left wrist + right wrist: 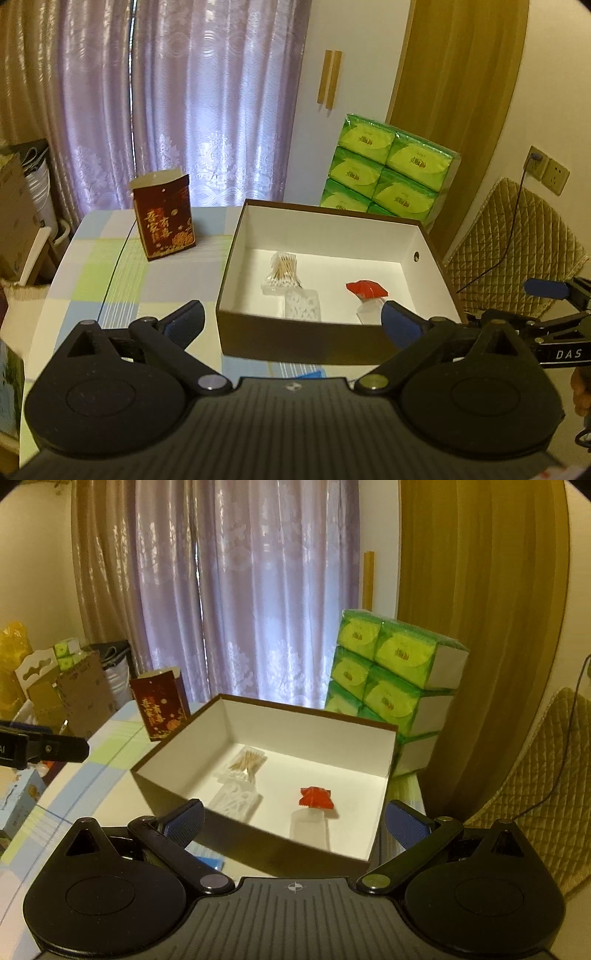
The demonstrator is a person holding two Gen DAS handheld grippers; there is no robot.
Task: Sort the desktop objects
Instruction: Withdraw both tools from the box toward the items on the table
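A brown box with a white inside (332,232) (314,734) lies open on the checked tablecloth (110,280). In it lie a bag of cotton swabs (284,269) (247,762), a clear packet (303,308) (236,801) and a red-topped clear packet (365,288) (316,797). My left gripper (294,323) hovers open at the box's near wall with nothing between its fingers. My right gripper (295,819) is open and empty at the box's near right corner. A small blue item (310,374) (210,860) lies on the table, partly hidden below the grippers.
A dark red gift box (164,218) (160,707) stands on the table left of the brown box. A stack of green tissue packs (391,173) (391,675) rises behind it. A quilted chair (517,251) (535,775) is on the right, cardboard boxes (74,694) on the left.
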